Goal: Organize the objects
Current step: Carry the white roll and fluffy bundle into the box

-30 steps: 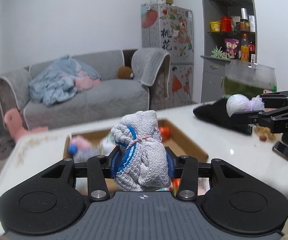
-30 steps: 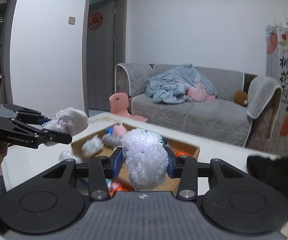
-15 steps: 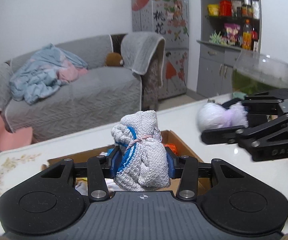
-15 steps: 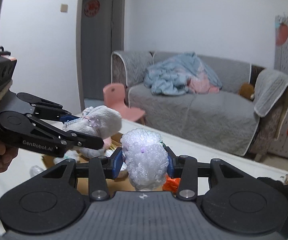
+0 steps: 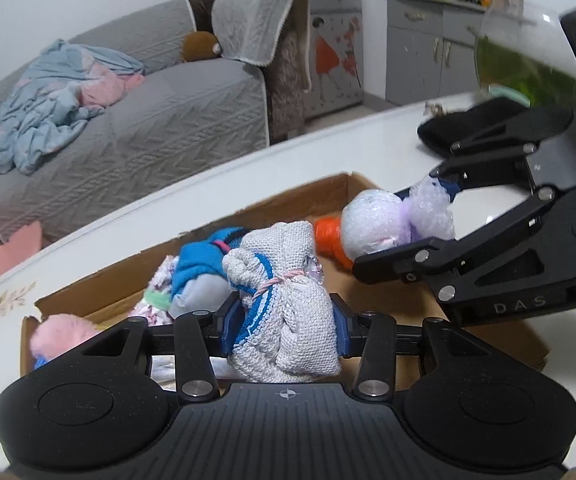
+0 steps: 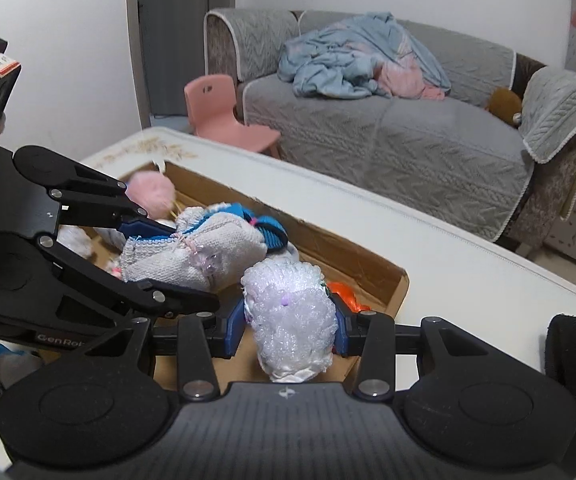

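2 grippers, upright sock bundles clamped

Cardboard box crowded left with socks; bare floor right.

The knit sock bundle is pale grey with blue stripes and a pink tie. The fuzzy bundle is white tinged lilac. The cardboard box is brown, with an orange item at 1 o'clock and a pink pom-pom at 10.
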